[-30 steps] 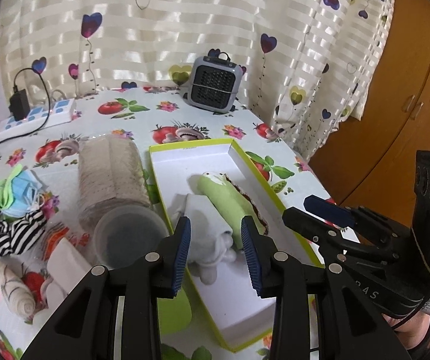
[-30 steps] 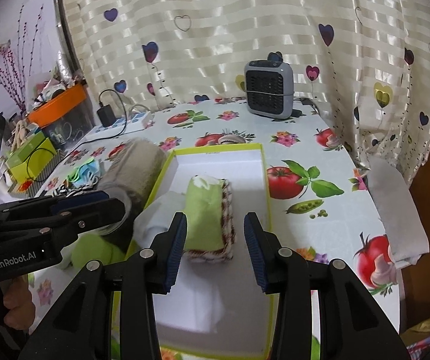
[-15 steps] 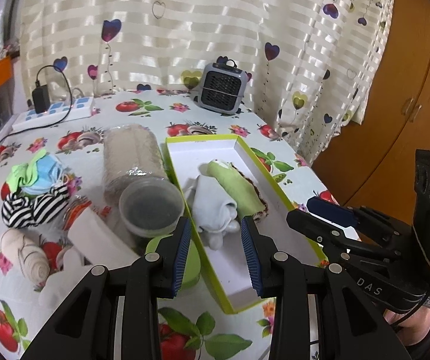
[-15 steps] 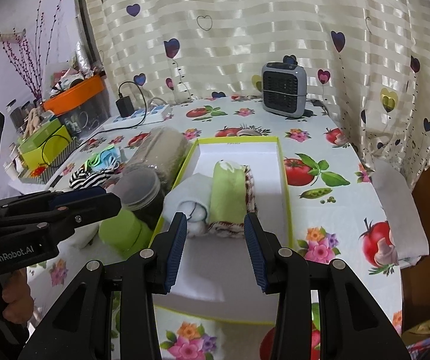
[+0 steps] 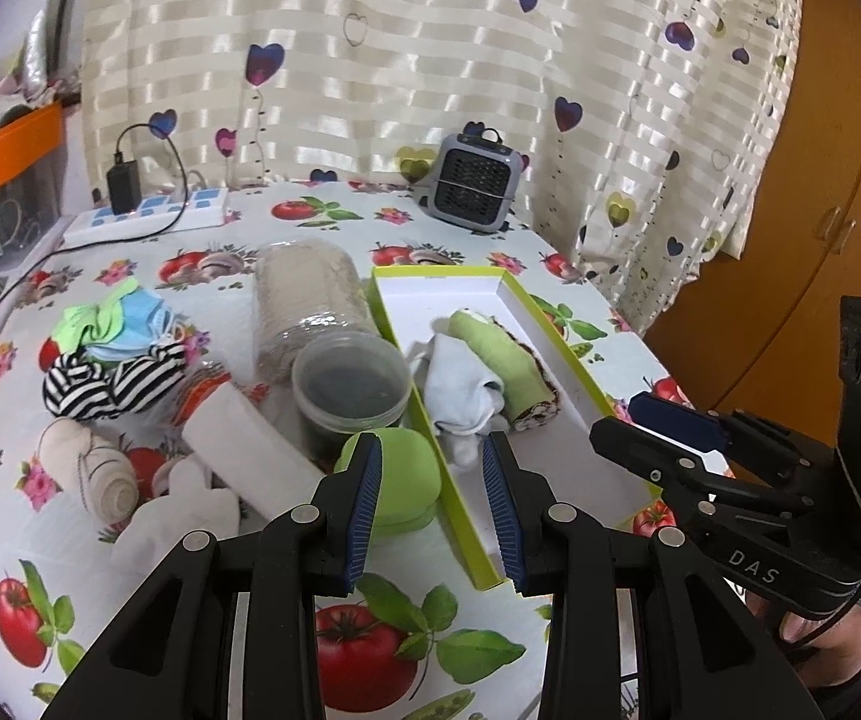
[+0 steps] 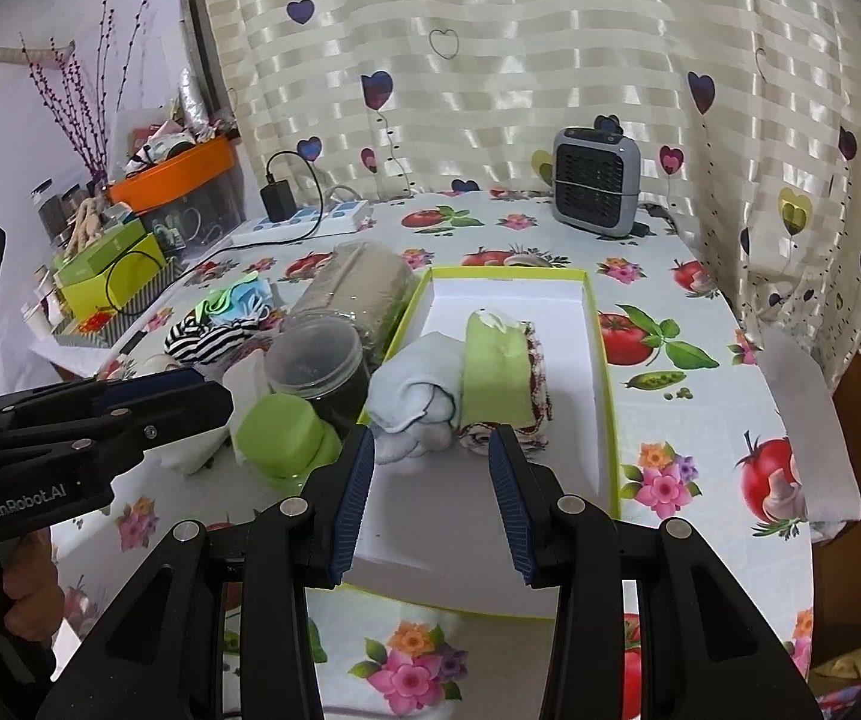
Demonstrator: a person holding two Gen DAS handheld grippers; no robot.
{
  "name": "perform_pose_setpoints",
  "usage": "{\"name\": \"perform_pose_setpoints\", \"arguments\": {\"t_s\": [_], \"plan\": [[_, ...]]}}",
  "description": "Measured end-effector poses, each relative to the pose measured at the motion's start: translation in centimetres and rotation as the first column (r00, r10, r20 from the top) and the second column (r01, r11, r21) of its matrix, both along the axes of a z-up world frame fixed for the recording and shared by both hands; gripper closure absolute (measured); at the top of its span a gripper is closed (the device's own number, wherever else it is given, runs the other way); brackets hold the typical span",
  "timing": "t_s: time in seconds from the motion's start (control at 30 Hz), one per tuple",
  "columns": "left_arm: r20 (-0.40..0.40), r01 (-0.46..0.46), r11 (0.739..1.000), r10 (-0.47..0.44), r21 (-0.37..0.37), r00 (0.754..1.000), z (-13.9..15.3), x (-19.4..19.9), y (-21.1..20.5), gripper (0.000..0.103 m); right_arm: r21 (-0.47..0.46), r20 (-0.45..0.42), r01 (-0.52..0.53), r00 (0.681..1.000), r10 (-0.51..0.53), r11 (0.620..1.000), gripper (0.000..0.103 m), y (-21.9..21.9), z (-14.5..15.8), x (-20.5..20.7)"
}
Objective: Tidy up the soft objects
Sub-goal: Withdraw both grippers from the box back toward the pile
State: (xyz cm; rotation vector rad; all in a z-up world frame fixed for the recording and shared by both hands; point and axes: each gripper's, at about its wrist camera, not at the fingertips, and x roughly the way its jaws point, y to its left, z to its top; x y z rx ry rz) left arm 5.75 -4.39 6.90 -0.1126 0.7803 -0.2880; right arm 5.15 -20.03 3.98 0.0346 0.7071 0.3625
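A white box with a yellow-green rim (image 5: 556, 336) (image 6: 601, 360) holds a green roll (image 5: 502, 360) (image 6: 499, 366) and a crumpled white cloth (image 5: 460, 384) (image 6: 418, 390). Left of the box lie a striped black-and-white cloth (image 5: 112, 381), a blue and green cloth (image 5: 118, 324), a beige roll (image 5: 94, 474) and a white folded towel (image 5: 244, 450). My left gripper (image 5: 430, 450) (image 6: 214, 399) hangs open over the box's near left wall, holding nothing. My right gripper (image 6: 430, 450) (image 5: 616, 417) is open before the box's near end, also with nothing in it.
A clear jar (image 5: 310, 300) lies on its side against the box, with a green lid (image 5: 400, 480) in front of it. A grey heater (image 6: 595, 189) and a power strip (image 5: 148, 219) stand at the back. The table edge runs close on the right, where a white sheet (image 6: 802, 420) hangs over.
Both grippers have drawn back from the box, so the box and cloths look smaller and farther. Their jaws keep the same width. The items on the table stay where they were.
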Motion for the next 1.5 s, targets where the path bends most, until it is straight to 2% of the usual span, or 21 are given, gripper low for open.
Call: {"name": "perform_pose_setpoints", "arguments": {"t_s": [1.03, 1.5], "plan": [[-0.018, -0.118, 0.993, 0.118, -0.005, 0.993, -0.9, -1.8, 4.8, 0.069, -0.008, 0.016, -0.107, 0.994, 0.108, 0.994, 0.062, 3.6, 0.5, -1.2], [-0.057, -0.214, 0.977, 0.213, -0.008, 0.975, -2.5, -2.0, 8.3, 0.069, 0.009, 0.025, -0.184, 0.983, 0.184, 0.983, 0.060, 5.5, 0.1, -1.8]]}}
